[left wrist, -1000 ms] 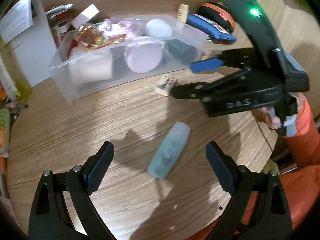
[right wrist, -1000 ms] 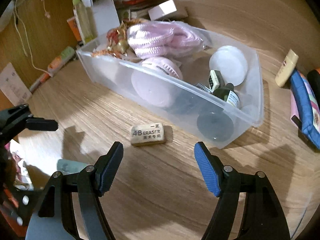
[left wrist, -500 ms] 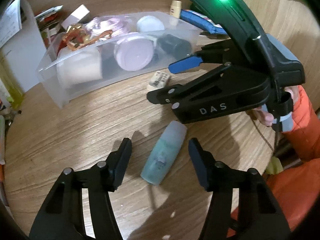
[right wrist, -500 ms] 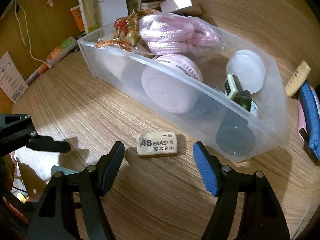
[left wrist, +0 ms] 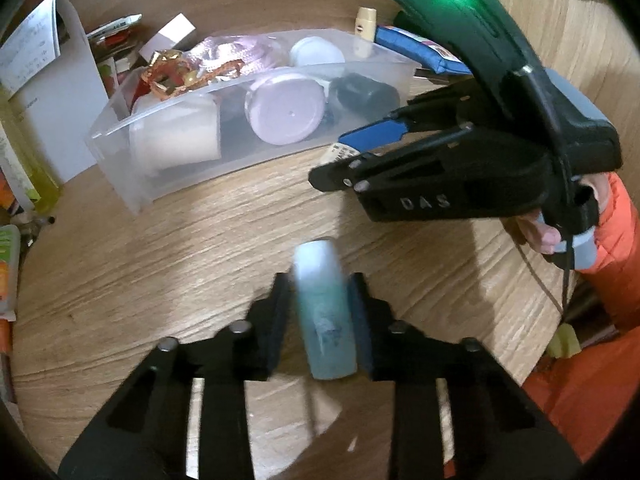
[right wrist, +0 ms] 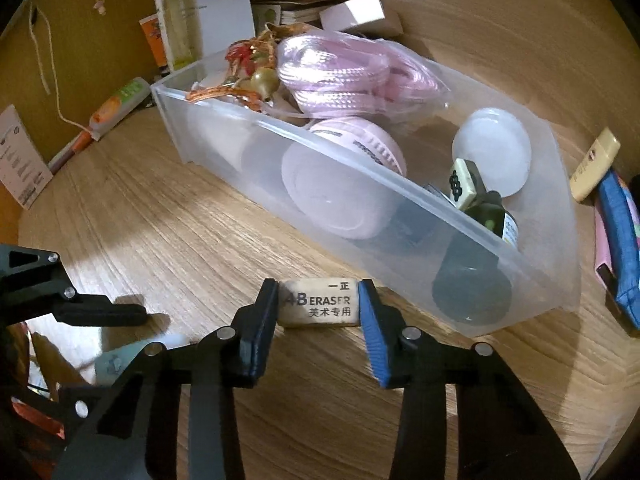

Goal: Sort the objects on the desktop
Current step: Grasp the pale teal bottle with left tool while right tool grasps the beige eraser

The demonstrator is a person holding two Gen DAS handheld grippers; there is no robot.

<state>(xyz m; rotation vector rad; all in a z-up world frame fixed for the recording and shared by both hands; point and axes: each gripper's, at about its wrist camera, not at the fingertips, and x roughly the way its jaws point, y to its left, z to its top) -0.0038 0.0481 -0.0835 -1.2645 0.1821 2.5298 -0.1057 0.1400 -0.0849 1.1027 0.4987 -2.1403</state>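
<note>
Teal and frosted, the tube (left wrist: 326,312) lies lengthwise on the wooden surface (left wrist: 160,248) with the left gripper (left wrist: 320,312) closed around its middle, a grasp across the narrow width that should keep it from rolling. The right gripper (right wrist: 318,306) pinches the eraser (right wrist: 318,307) by its short ends, just in front of the clear bin (right wrist: 400,200). Both holds look like preparation for lifting the items into that already crowded bin.
</note>
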